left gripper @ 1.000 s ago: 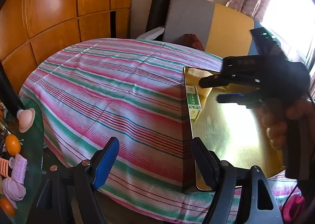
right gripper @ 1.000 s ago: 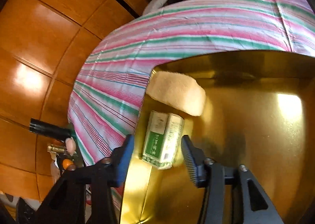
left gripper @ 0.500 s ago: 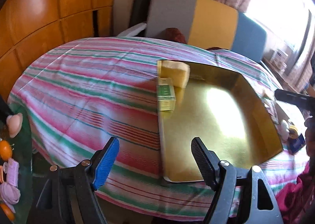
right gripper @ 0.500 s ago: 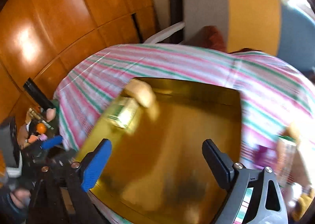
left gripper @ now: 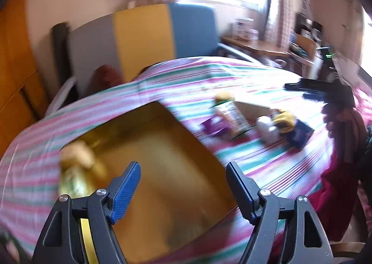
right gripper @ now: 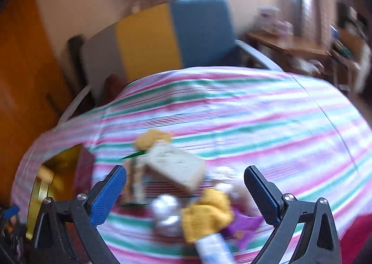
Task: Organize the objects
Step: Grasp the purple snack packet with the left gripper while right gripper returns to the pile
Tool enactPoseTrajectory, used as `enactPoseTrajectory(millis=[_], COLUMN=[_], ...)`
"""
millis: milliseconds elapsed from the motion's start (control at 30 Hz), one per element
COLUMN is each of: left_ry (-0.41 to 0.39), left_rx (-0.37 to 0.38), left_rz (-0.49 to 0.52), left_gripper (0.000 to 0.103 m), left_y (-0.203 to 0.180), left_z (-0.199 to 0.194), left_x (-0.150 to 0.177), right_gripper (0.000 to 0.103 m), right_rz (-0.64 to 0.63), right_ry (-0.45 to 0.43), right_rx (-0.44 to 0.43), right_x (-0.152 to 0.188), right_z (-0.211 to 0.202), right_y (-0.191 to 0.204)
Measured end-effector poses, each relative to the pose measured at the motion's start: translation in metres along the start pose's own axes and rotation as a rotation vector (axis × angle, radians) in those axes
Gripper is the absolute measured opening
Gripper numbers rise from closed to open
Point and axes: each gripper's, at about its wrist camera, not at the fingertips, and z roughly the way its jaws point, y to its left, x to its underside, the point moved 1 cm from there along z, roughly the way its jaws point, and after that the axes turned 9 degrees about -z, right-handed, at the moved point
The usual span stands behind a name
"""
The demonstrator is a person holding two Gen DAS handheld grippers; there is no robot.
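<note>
Both views are blurred by motion. My left gripper [left gripper: 183, 182] is open and empty above the gold tray [left gripper: 176, 148], which holds a yellow sponge [left gripper: 78, 154] and a green box [left gripper: 72, 182] at its left end. My right gripper [right gripper: 184, 185] is open and empty over a cluster of loose objects on the striped tablecloth [right gripper: 244, 113]: a beige box [right gripper: 176, 166], a yellow-capped bottle [right gripper: 207, 215], a silver thing [right gripper: 166, 213] and a purple packet [right gripper: 241, 224]. The right gripper [left gripper: 311, 89] also shows at the right of the left wrist view, beyond the same cluster [left gripper: 246, 120].
A grey, yellow and blue chair back [left gripper: 144, 34] stands behind the table. Wooden panelling [left gripper: 14, 66] lies at the left. A wooden desk with clutter [left gripper: 267, 48] stands by the bright window at the right.
Both grippers have swung to the right. The right gripper left the tray and the green box and now hangs over the loose objects on the cloth. The left gripper now hangs over the tray.
</note>
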Motion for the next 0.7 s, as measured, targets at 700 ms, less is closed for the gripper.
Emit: enactPoseTrajectory(millis=[700], left_ry=[0.496], left_rx=[-0.006], left_rz=[-0.189], left_gripper=[0.053], left_y=[-0.055], left_z=[0.195], left_x=[-0.081], right_gripper=[0.103], right_rz=[0.132], right_ry=[-0.020], right_rx=[-0.130], right_x=[0.001], right_z=[0.001], right_y=[-0.024])
